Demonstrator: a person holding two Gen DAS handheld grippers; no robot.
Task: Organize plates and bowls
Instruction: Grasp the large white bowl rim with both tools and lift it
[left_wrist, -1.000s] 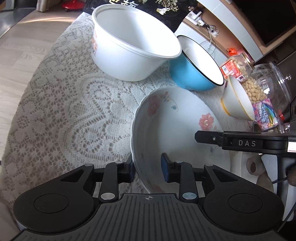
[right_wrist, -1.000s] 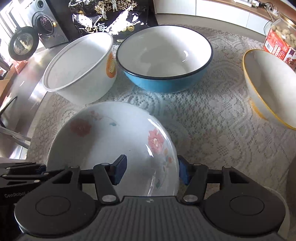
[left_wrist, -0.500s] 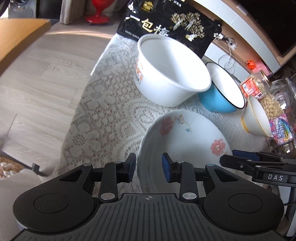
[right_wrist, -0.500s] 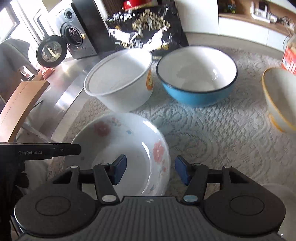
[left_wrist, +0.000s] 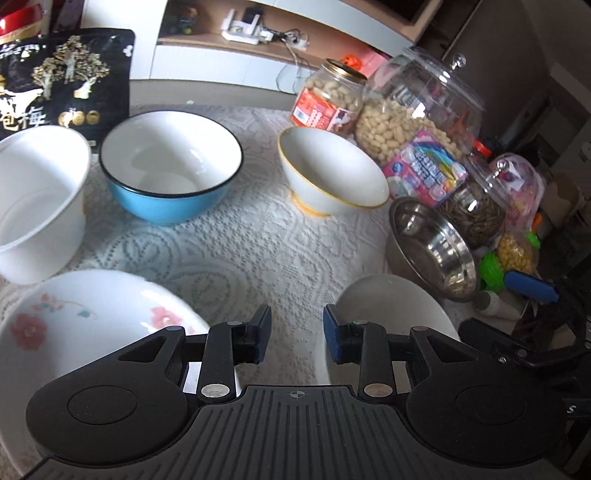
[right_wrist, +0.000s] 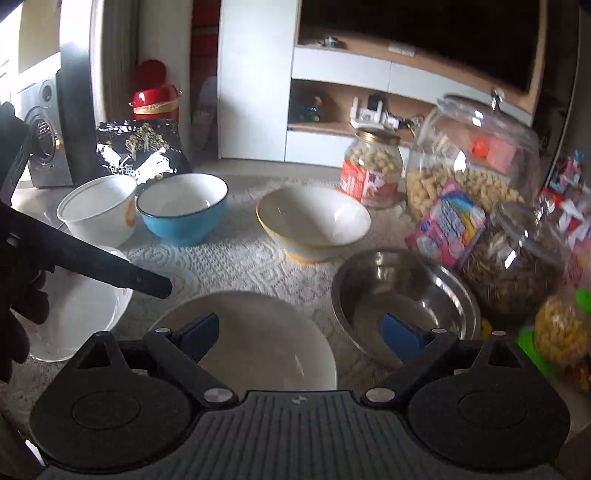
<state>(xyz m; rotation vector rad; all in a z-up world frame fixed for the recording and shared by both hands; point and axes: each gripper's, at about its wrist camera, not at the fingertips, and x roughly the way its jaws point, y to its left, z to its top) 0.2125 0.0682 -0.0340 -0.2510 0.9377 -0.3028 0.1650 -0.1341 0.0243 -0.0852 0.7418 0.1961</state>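
Note:
A floral bowl (left_wrist: 85, 321) lies on the lace cloth at the near left; it also shows in the right wrist view (right_wrist: 77, 314). A plain white bowl (right_wrist: 258, 339) sits near the middle front, also seen in the left wrist view (left_wrist: 391, 306). Behind stand a white tub (left_wrist: 37, 199), a blue bowl (left_wrist: 170, 170), a yellow-rimmed bowl (left_wrist: 332, 173) and a steel bowl (left_wrist: 432, 247). My left gripper (left_wrist: 295, 334) is open and empty between the floral and white bowls. My right gripper (right_wrist: 299, 332) is wide open and empty over the white bowl.
Glass jars of nuts (left_wrist: 413, 110) and snack packets (left_wrist: 424, 170) crowd the right side. A black bag (left_wrist: 62, 81) stands at the back left. The lace cloth (left_wrist: 258, 251) is bare between the bowls.
Both grippers have let go of the floral bowl, which now rests on the cloth at the left. Both have swung right; the right gripper has opened wider.

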